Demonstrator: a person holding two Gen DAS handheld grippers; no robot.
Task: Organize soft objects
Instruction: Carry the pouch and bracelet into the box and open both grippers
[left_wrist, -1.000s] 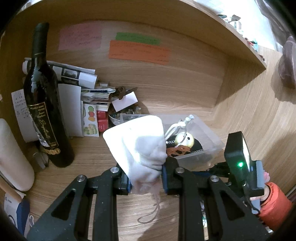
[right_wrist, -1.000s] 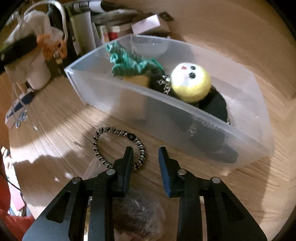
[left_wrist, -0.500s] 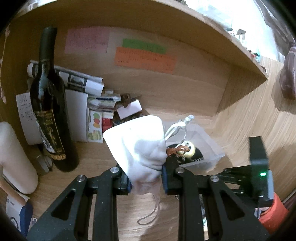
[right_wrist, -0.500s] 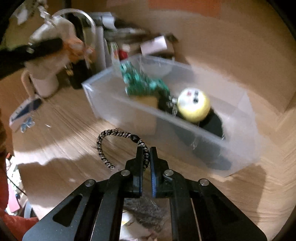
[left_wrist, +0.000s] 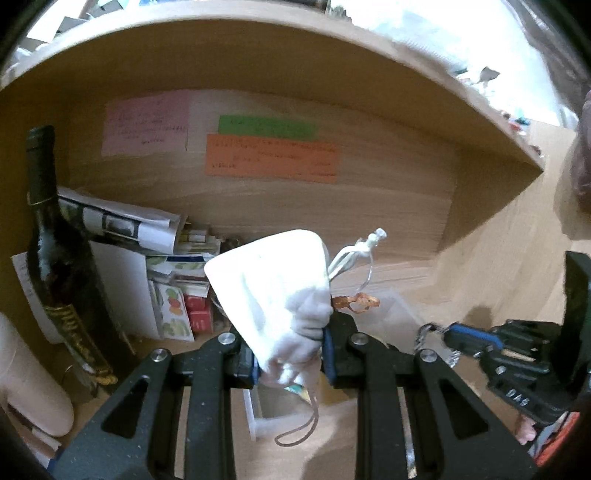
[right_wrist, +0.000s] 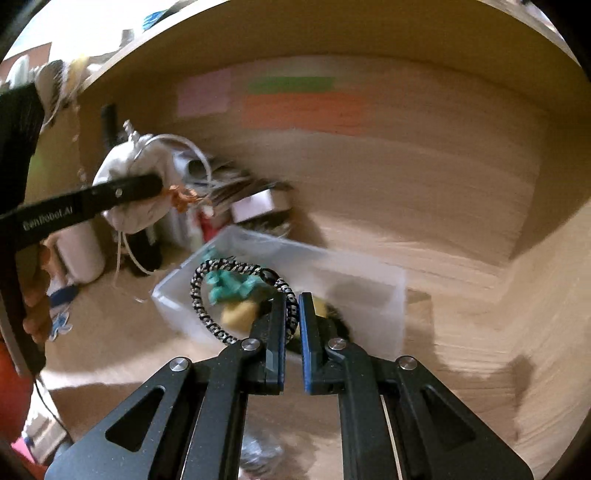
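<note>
Setting: wooden alcove under a curved shelf, coloured paper notes (left_wrist: 271, 158) on the back wall, clutter stacked at the left by a dark wine bottle (left_wrist: 61, 258).
Worktop: pale wood (right_wrist: 461, 332); on it I see a clear plastic bin (right_wrist: 369, 295) with a green soft item (right_wrist: 229, 286) and something yellow inside.
Left tool (left_wrist: 288, 354): clamped on a white drawstring pouch (left_wrist: 277, 288), held up off the worktop, cords dangling.
Right tool (right_wrist: 291, 314): fingers together on a black-and-white braided band (right_wrist: 207, 299), lifted in front of the bin.
Step, as I judge it: drop the band in the bin.
Doing it well: I'd carry the loop fully past the near wall before parting the fingers, low enough that it cannot bounce out, and keep the pouch cords clear.
</note>
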